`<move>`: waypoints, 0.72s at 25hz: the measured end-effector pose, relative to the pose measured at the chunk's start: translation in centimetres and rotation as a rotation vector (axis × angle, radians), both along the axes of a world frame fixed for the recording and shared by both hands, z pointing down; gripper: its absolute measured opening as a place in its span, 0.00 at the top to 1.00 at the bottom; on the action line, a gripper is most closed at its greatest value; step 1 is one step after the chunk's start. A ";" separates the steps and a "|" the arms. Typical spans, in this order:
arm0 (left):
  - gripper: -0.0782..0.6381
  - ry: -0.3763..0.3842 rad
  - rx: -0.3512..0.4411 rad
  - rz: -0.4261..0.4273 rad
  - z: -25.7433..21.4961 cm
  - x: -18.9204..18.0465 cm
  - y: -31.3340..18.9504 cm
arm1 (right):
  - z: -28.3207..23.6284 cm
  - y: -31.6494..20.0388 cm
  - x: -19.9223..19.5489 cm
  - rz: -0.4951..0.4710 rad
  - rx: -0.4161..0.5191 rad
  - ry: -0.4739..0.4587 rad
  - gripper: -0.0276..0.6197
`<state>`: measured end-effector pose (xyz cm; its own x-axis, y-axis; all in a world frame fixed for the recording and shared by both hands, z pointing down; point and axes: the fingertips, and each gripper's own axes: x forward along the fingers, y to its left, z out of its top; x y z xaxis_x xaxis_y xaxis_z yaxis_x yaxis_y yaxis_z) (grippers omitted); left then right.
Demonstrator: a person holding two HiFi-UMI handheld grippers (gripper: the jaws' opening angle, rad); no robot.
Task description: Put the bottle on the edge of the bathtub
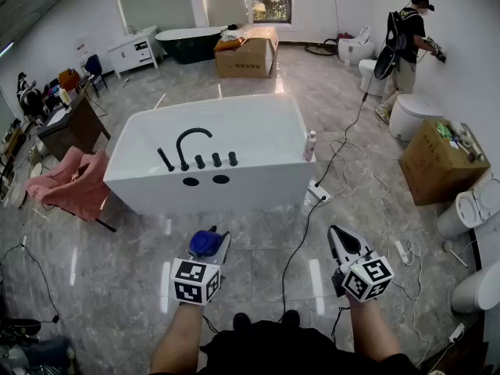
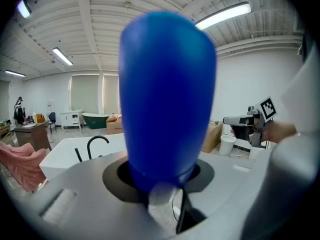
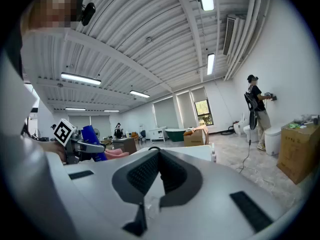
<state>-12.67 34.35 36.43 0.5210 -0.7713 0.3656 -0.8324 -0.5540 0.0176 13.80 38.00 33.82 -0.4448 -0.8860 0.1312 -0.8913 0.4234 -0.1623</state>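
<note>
One blue bottle sits clamped in the fingers of the left gripper, lower centre; the right gripper, fingers closed, is empty. The bathtub is well ahead, and a floor cable could trip the carrier, jolting the bottle loose.

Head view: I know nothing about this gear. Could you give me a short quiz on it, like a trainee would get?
1. True or false: the left tool holds a blue bottle.
2. What colour is the tap on the white bathtub? A black, B gold, C red.
3. Fill in: between its closed jaws the right tool holds ____.
Key: 1 true; 2 A; 3 nothing.
</note>
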 end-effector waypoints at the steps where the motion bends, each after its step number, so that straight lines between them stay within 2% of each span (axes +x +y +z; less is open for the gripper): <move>1: 0.68 -0.002 -0.003 0.000 0.1 0.0 0.1 | 0.1 0.2 0.0 -0.002 -0.003 -0.001 0.94; 9: 0.68 -0.005 -0.015 -0.008 0.5 0.2 0.3 | 0.6 0.4 0.4 -0.003 -0.009 -0.007 0.94; 13: 0.68 -0.003 -0.016 -0.023 0.8 0.9 0.0 | 0.5 0.2 2.3 0.016 0.003 -0.022 0.94; 18: 0.68 0.009 -0.028 -0.045 0.5 2.7 -1.0 | 0.0 0.1 5.0 0.019 0.009 -0.085 0.94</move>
